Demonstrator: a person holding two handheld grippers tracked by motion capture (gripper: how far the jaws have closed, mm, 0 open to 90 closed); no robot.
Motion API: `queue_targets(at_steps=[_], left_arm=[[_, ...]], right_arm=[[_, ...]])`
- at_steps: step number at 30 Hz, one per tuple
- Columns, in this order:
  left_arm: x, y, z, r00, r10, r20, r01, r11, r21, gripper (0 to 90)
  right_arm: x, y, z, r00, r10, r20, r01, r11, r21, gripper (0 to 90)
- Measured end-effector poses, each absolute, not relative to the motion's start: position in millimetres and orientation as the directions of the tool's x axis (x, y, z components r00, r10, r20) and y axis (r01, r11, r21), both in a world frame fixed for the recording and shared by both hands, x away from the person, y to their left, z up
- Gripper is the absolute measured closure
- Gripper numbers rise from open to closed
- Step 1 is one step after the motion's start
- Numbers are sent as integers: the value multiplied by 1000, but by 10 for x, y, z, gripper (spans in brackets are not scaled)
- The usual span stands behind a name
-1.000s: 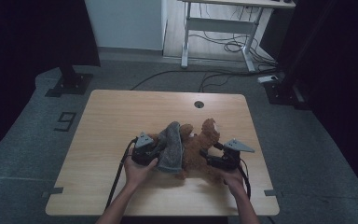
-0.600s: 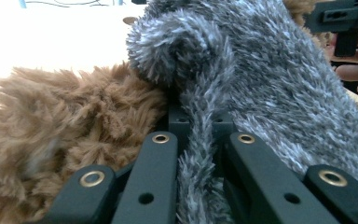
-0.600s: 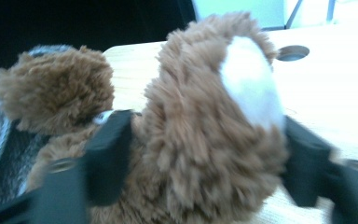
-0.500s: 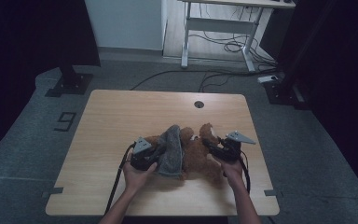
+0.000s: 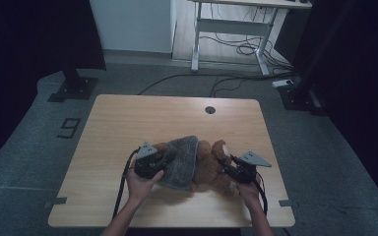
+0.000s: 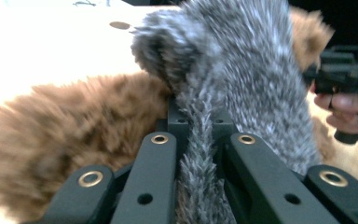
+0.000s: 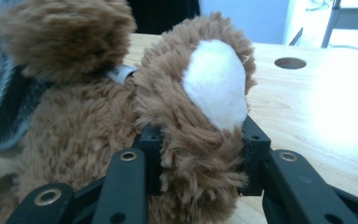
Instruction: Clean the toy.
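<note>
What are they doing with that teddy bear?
A person is working on a brown teddy bear lying on the table, using a gripper in each hand. The left gripper is shut on a grey furry cloth draped over the bear. The right gripper has just been closing and now squeezes the bear's paw, the one with the white pad.
</note>
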State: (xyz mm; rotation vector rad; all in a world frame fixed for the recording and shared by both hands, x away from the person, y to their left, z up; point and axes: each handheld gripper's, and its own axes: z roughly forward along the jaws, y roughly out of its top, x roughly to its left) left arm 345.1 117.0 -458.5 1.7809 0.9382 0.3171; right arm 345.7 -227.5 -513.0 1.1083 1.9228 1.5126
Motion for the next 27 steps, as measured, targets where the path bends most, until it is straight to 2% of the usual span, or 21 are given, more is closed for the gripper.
queue_targets(at_steps=[5,9,12,15,18,23,27], left_arm=[[3604,1100,-4260,676,703,-221,421,-122,899,840],[3722,804,-4068,710,677,-196,395,-153,906,841],[3843,562,-4014,731,647,-218,409,-159,898,841],[3950,325,-4041,752,606,-260,457,-194,868,840],[3936,33,-4166,776,578,-255,471,-261,843,840],[3911,-221,-4350,774,591,-226,476,-308,824,840],[3891,-225,-4393,763,629,-146,452,-359,816,844]], right_arm=[[3446,-2274,-5142,-585,804,103,290,89,953,633],[3445,-2267,-5143,-584,806,100,287,90,954,633],[3443,-2265,-5143,-586,805,98,286,92,954,635],[3445,-2264,-5145,-585,806,93,280,93,955,635],[3446,-2261,-5145,-584,808,83,275,100,956,635],[3448,-2254,-5160,-574,816,74,279,110,954,640],[3453,-2272,-5190,-577,813,75,280,112,953,642]])
